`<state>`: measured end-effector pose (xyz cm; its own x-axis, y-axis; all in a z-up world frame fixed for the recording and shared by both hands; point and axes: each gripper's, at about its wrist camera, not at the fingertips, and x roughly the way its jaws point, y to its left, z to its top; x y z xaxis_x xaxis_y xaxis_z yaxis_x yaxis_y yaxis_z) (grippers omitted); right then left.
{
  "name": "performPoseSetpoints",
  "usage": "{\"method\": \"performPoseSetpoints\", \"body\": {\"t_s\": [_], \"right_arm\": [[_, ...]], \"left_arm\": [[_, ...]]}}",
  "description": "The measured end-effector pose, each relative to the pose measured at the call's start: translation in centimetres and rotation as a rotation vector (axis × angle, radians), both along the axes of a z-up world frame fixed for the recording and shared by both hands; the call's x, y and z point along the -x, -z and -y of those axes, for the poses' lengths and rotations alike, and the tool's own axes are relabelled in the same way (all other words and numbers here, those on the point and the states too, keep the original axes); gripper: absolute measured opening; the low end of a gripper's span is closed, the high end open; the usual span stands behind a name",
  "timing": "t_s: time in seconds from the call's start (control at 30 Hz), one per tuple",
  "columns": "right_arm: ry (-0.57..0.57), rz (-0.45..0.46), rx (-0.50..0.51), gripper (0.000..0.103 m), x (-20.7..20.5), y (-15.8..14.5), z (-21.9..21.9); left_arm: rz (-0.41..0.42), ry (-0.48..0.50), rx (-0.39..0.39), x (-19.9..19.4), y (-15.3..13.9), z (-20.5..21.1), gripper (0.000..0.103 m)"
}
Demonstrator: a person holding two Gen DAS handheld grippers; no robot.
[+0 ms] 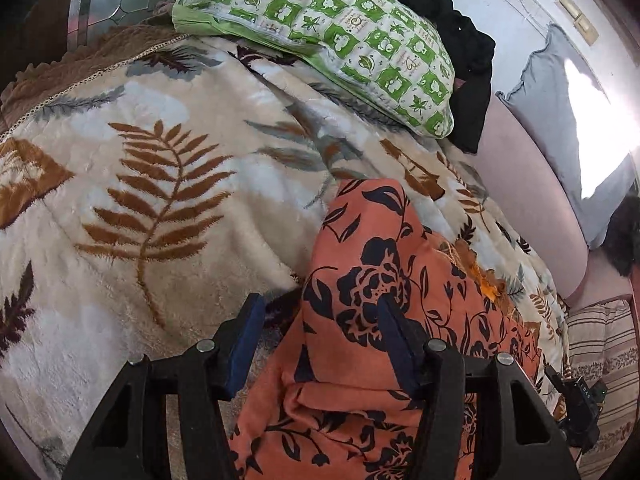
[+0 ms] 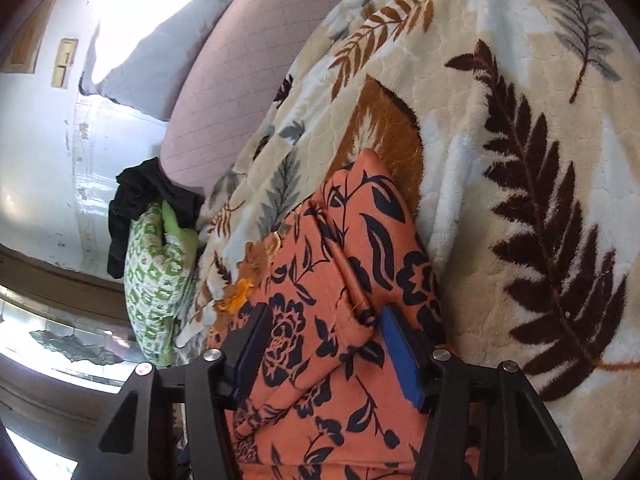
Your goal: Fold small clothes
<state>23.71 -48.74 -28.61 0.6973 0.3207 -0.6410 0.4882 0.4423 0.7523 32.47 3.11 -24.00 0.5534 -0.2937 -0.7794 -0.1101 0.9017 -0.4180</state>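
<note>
An orange garment with a dark floral print [image 1: 360, 272] lies folded in layers on a cream leaf-pattern blanket [image 1: 160, 184]. It also shows in the right wrist view [image 2: 320, 280]. My left gripper [image 1: 320, 320] is open, its blue-padded fingers [image 1: 244, 344] spread wide at the garment's near edge, and the cloth lies between them. My right gripper [image 2: 320, 340] is open too, its fingers [image 2: 400, 356] on either side of a thick folded edge of the garment.
A green and white checked pillow [image 1: 320, 36] lies at the far end of the blanket, with a black cloth [image 1: 460, 52] behind it. A pink mattress [image 1: 532, 208] and a grey cushion [image 1: 560, 128] border the blanket. A white wall [image 2: 40, 160] stands beyond.
</note>
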Motion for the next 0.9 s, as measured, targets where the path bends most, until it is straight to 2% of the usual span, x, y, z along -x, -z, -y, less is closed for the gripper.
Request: {"method": "performPoseSetpoints", "body": {"t_s": [0.1, 0.17, 0.2, 0.27, 0.3, 0.5, 0.6, 0.67, 0.77, 0.83, 0.9], "right_arm": [[-0.019, 0.021, 0.022, 0.056, -1.1, 0.3, -0.7], [-0.045, -0.004, 0.068, 0.035, -2.0, 0.7, -1.5], [-0.051, -0.013, 0.101, 0.033, -2.2, 0.8, -1.8], [-0.045, -0.022, 0.158, 0.014, -2.2, 0.6, -2.1], [-0.036, -0.014, 0.172, 0.011, -2.0, 0.5, -2.1], [-0.047, 0.078, 0.284, 0.008, -0.1, -3.6, -3.6], [-0.046, 0.132, 0.304, 0.008, 2.1, -6.3, -4.2], [-0.033, 0.132, 0.351, 0.008, 3.8, -7.6, -4.4], [-0.014, 0.013, 0.415, 0.008, 4.7, -7.1, -4.0], [-0.075, -0.129, 0.357, 0.008, 3.8, -4.2, -3.2], [-0.093, -0.199, 0.268, 0.011, 3.5, -2.2, -2.7]], "left_arm": [[-0.035, 0.002, -0.024, -0.8, 1.3, 0.2, 0.059], [-0.055, -0.006, -0.039, -1.2, 2.0, 0.1, 0.059], [-0.061, -0.008, -0.033, -1.3, 2.2, 0.2, 0.059], [-0.056, -0.002, -0.038, -1.5, 2.2, 0.3, 0.059], [-0.054, -0.001, -0.040, -1.5, 2.2, 0.3, 0.059], [-0.043, -0.026, -0.034, -1.8, 1.9, 0.0, 0.059], [0.001, -0.035, -0.059, -1.2, 0.9, -0.1, 0.059], [0.043, -0.030, -0.090, -0.7, 0.0, 0.2, 0.059], [0.076, -0.011, -0.121, -0.4, -0.6, 0.7, 0.059], [0.072, 0.014, -0.144, -0.5, -0.5, 1.3, 0.059], [0.047, 0.044, -0.185, -0.9, -0.1, 2.1, 0.059]]}}
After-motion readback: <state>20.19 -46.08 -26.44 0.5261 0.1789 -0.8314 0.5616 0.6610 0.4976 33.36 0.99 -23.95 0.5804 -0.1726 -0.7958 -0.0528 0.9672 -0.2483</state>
